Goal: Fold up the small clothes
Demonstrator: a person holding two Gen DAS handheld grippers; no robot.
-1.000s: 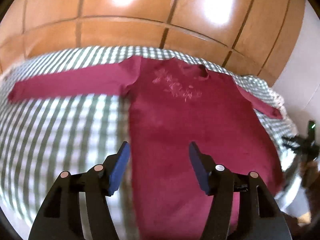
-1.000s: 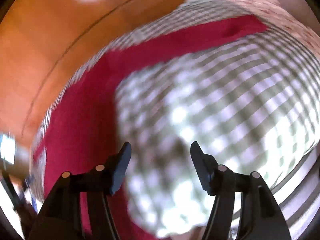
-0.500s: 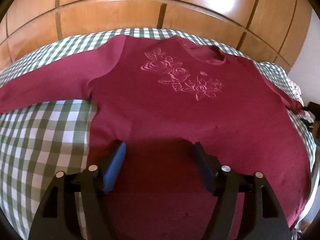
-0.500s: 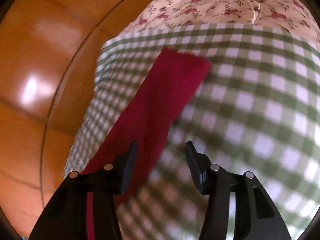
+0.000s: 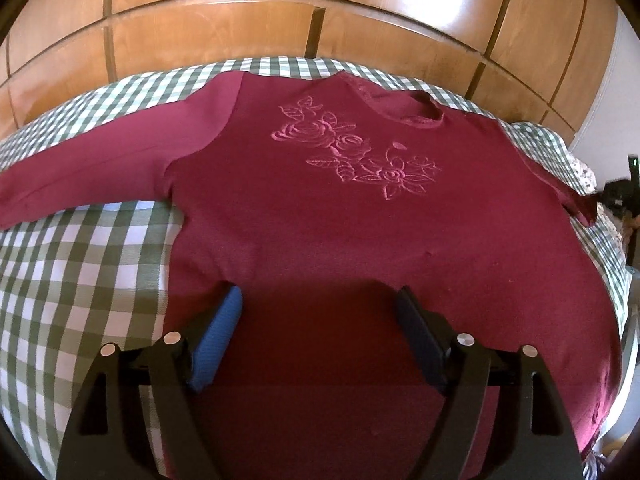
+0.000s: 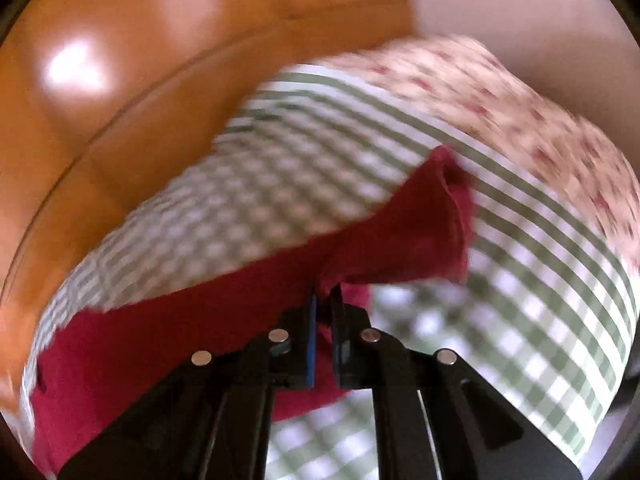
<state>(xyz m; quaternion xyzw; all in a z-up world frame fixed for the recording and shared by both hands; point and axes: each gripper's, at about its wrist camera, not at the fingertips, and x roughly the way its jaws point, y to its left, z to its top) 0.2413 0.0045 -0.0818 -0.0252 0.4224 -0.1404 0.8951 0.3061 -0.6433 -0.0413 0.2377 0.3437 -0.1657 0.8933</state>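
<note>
Your left gripper (image 5: pixel 318 312) hangs over the lower body of the sweater (image 5: pixel 320 208), jaws wide and opening, nothing pinched; the cloth lies under them, not between the pads. The sweater lies flat on the checked cover (image 5: pixel 80 280), face up, neck toward the wooden panels (image 5: pixel 280 28), hem toward you, sleeves spread out to both sides. Your right gripper (image 6: pixel 324 300) is clamped on the sleeve (image 6: pixel 400 240) near its cuff, the cuff flaring beyond the tips. Its length trails away left toward the body, so the right hand looks placed for the sleeve fold.
</note>
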